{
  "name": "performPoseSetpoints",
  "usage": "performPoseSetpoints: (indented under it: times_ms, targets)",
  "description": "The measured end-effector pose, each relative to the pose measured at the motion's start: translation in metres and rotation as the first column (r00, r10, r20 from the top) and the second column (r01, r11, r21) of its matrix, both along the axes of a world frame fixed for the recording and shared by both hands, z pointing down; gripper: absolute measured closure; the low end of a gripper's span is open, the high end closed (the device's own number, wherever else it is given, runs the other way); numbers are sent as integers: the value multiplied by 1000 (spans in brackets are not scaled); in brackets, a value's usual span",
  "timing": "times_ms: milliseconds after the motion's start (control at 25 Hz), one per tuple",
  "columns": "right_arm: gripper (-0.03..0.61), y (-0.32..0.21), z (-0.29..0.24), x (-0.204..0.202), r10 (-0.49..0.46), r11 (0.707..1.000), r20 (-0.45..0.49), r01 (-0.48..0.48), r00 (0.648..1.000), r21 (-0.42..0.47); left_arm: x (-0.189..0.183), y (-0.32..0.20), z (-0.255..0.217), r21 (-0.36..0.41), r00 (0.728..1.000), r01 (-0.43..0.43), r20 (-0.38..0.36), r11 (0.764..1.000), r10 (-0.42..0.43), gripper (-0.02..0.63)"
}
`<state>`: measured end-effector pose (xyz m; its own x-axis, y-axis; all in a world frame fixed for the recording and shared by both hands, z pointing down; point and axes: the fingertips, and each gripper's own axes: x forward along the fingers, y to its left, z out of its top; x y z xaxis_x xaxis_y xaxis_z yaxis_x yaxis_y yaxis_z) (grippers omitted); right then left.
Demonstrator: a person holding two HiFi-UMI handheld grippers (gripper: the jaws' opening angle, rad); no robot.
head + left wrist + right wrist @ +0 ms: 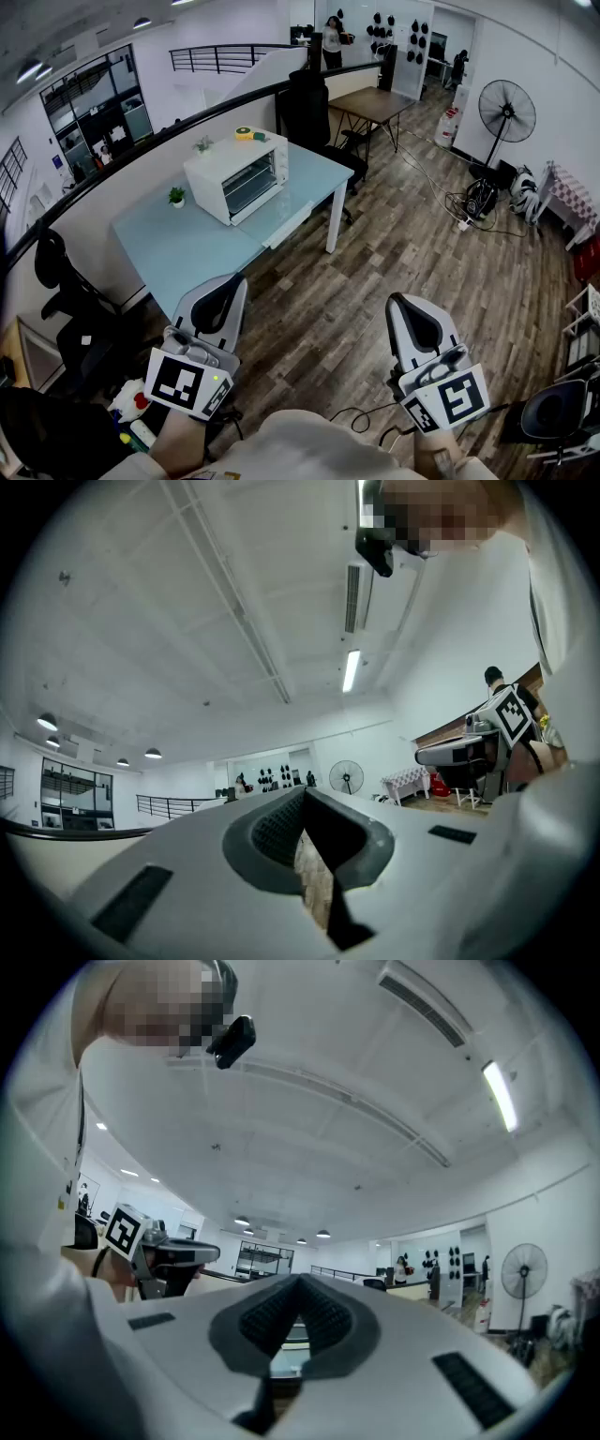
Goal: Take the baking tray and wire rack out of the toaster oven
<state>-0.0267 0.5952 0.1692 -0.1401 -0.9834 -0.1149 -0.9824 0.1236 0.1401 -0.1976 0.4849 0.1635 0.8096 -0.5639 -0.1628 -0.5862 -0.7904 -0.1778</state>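
Wood-plank floor [375, 253] fills the lower half of the head view, with an open office behind it. Nearest, at the bottom edge, the left tool [223, 292] and the right tool [405, 314] are held side by side over bare floor. Both have their jaws pressed together with nothing between them; each tool's own view looks out over shut jaws toward the ceiling.

Further up and to the left stands the pale blue table [187, 244], well apart from both tools. On it sits the white toaster oven [236, 174], whose glass door looks closed. A small potted plant [176, 196] stands beside it and a yellow object [246, 134] lies on its top. The baking tray and wire rack cannot be made out from here; presumably they are inside.

As I judge it, nothing of the task is done yet. Walking to the table, opening the door and drawing out both pieces all remain.
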Motion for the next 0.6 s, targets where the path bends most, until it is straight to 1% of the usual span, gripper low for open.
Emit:
performPoseSetpoints:
  times_ms: [200,440,600]
  targets:
    - [575,6,1,28,-7,1000,29,7,1000,5,24,10,4,11,1000,12,16,1000,-13,611]
    - [575,20,2,58,-38,999,45,37,998,15,54,26,12,6,999,30,30,1000,-30,611]
    - [575,24,12,75,-55,998,75,54,996,18,64,34,27,-22,997,63,42,998,-62,611]
